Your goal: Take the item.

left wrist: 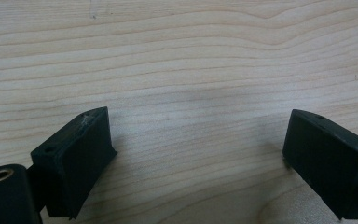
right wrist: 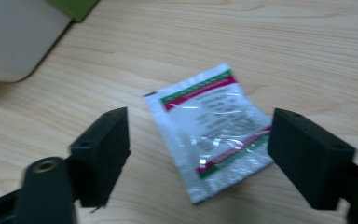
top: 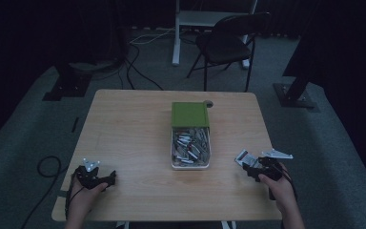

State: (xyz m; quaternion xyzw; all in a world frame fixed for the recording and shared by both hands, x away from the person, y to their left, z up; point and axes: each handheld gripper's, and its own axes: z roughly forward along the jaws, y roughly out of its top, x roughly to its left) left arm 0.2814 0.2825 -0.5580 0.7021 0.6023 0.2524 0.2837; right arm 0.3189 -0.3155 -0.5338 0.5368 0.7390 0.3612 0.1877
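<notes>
blurring packet point(right wrist: 213, 130) print between right gripper point(right wrist: 198, 154) jaws.

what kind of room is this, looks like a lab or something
Probably a recording studio or lab set-up, not a home: dark curtains all round, a lone wooden table on grey carpet, stand bases and loose cables on the floor, a folding chair behind.

box point(top: 190, 143) mid-bench point(top: 133, 124) | packets point(top: 189, 145) inside box | lid point(top: 189, 114) on its far end | sachet point(right wrist: 212, 128) on bench, right of box | chair point(top: 228, 40) behind bench
</notes>
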